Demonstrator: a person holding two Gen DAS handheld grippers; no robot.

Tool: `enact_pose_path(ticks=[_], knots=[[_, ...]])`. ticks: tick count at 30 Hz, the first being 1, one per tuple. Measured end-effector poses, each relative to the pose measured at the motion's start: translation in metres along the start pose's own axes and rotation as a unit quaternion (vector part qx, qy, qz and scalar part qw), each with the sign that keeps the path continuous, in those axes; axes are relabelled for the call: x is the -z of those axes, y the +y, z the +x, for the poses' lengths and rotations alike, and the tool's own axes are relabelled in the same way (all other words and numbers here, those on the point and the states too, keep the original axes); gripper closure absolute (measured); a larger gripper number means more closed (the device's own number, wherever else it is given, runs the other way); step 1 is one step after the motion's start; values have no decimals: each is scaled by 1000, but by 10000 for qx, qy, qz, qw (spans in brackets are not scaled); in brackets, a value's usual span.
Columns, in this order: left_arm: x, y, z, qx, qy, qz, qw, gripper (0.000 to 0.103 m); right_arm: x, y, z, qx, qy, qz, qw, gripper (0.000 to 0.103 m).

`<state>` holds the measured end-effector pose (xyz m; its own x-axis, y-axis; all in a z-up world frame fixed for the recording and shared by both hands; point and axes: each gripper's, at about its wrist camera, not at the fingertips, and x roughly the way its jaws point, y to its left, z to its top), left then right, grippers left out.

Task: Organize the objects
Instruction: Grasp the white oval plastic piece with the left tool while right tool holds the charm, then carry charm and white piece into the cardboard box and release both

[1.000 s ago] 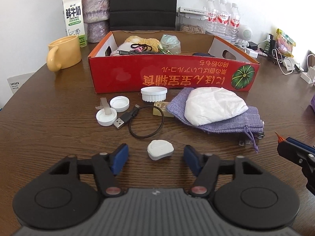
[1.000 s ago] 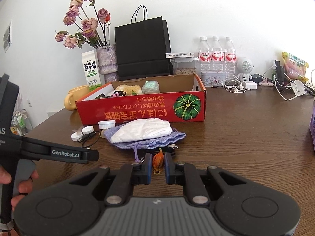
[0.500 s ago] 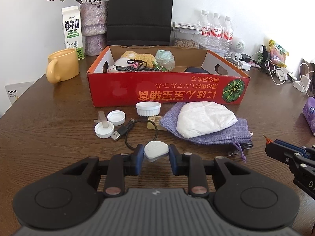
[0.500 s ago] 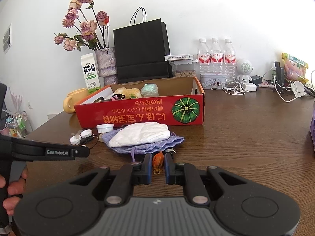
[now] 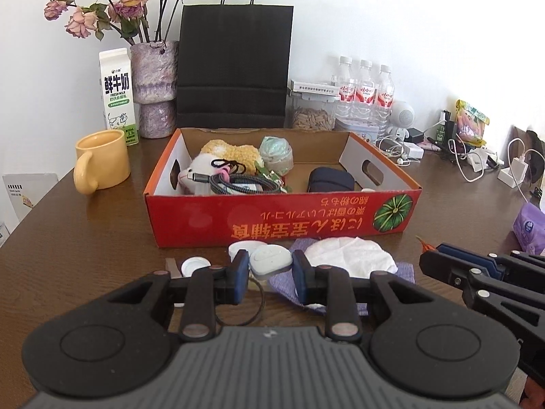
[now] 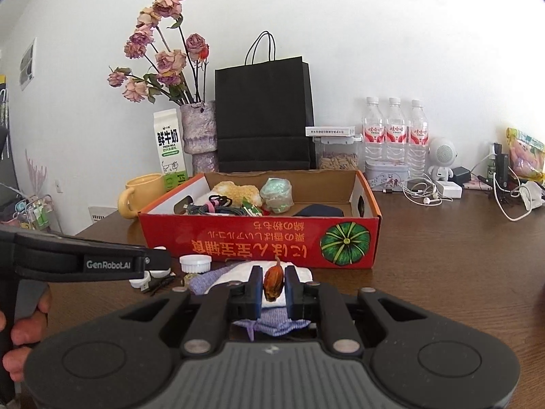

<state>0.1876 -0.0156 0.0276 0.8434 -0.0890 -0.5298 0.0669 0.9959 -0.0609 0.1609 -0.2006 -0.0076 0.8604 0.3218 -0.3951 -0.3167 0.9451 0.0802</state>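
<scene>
White case [image 5: 270, 258] clamped between left tongs [image 5: 269, 271].

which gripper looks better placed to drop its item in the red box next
Probably the left. The left gripper is shut on the white case, lined up with the middle of the red box. The right gripper, shut on the orange object, also faces the box, so it's close.

The left gripper [image 5: 270, 266] pinches a white rounded case [image 5: 270, 259] between its blue fingers [image 5: 240, 269], held above the brown desk [image 5: 85, 238]. Beyond it stands the red cardboard box [image 5: 282, 218], holding a plush toy [image 5: 231, 155] and cables. At right, the right gripper [image 5: 430, 252] reaches in, an orange tip showing.
</scene>
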Motion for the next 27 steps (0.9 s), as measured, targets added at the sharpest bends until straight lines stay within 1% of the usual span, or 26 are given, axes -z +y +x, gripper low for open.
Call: enact_pose_path(ticks=[9, 16, 23, 25, 27], knots=[[-30, 4, 19, 59, -214, -67, 9997, 75, -30, 8, 32, -38, -130, -188, 9997, 91], [-55, 7, 48, 86, -375, -122, 9992, 75, -54, 7, 72, -79, -255, -263, 9993, 91], [-77, 9, 84, 143, -499, -74, 9986, 75, -72, -5, 116, -65, -432, -291, 9986, 91], [-82, 13, 94, 118, -519, -83, 9985, 75, -73, -13, 127, -18, -515, -169, 9985, 91], [-84, 18, 103, 161, -527, -180, 9983, 75, -70, -21, 138, -61, -578, -18, 9983, 91]])
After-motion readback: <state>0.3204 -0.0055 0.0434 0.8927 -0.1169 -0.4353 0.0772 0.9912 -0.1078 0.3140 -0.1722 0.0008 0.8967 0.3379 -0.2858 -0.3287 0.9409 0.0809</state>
